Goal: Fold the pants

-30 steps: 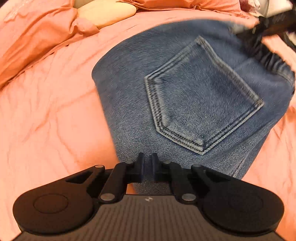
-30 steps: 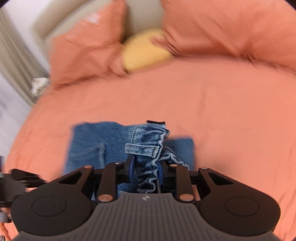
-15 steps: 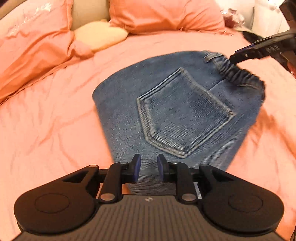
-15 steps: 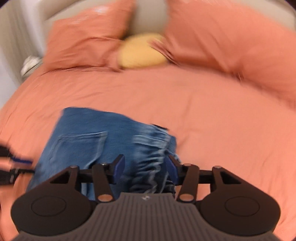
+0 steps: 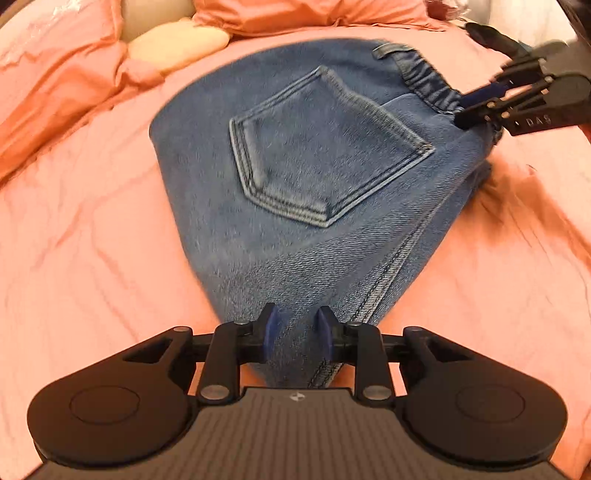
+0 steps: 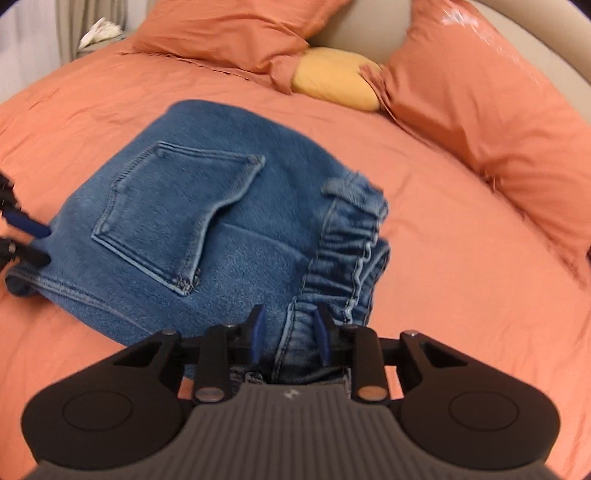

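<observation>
Wrinkled orange bedsheet [image 6: 424, 229] across the whole surface; two orange pillows [image 6: 491, 96] against a beige headboard [image 6: 354, 29], with a small yellow cushion [image 6: 336, 79] wedged between them. Grey curtain [image 6: 70, 26] in the far corner, something white and crumpled at its foot.

Folded blue jeans [image 5: 314, 177] flat on the sheet, back pocket [image 5: 325, 147] up, gathered waistband [image 6: 351, 251] along one edge. Left gripper [image 5: 295, 328] at the narrow near end of the denim, jaws opening, cloth between the blue pads but with a gap at each side, so released. Right gripper [image 6: 288, 328] at the waistband end, jaws closing around a bunched fold of it, left pad clear of the cloth; not yet clenched.
</observation>
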`<action>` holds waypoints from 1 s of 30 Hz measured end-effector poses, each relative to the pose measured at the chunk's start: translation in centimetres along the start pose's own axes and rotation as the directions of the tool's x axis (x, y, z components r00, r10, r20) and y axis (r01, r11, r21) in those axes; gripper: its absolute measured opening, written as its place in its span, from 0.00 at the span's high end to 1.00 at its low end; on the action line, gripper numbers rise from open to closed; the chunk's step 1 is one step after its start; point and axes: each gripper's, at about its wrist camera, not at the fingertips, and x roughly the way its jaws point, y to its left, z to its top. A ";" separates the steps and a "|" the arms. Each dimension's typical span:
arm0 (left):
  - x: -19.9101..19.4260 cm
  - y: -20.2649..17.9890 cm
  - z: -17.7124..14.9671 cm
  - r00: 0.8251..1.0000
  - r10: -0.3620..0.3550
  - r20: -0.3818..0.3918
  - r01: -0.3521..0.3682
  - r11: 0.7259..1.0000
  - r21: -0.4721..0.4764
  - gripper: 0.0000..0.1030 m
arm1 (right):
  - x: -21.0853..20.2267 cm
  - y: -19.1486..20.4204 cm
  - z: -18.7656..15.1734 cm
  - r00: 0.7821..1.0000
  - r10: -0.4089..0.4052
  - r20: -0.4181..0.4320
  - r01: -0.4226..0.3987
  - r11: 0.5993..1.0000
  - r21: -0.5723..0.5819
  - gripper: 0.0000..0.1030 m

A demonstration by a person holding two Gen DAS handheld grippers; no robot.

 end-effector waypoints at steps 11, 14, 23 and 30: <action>-1.0 2.0 0.9 1.000 -0.013 -0.010 0.012 0.998 -0.067 0.51 | -1.4 -1.2 0.1 0.998 0.041 0.050 -0.048 0.987 0.153 0.54; -2.8 3.2 0.4 0.999 0.031 0.030 -0.029 0.997 -0.072 0.33 | -3.4 -3.3 -0.4 0.990 0.081 0.113 -0.113 0.942 0.315 0.17; -2.9 6.5 2.1 0.997 0.054 0.051 -0.045 0.986 -0.158 0.16 | -0.1 -7.6 -5.8 0.965 0.254 0.058 -0.224 0.693 0.686 0.07; -0.5 8.8 2.6 0.995 -0.029 0.090 0.054 0.957 -0.285 0.13 | 3.7 -7.3 -7.3 0.927 0.351 0.133 -0.315 0.535 0.784 0.07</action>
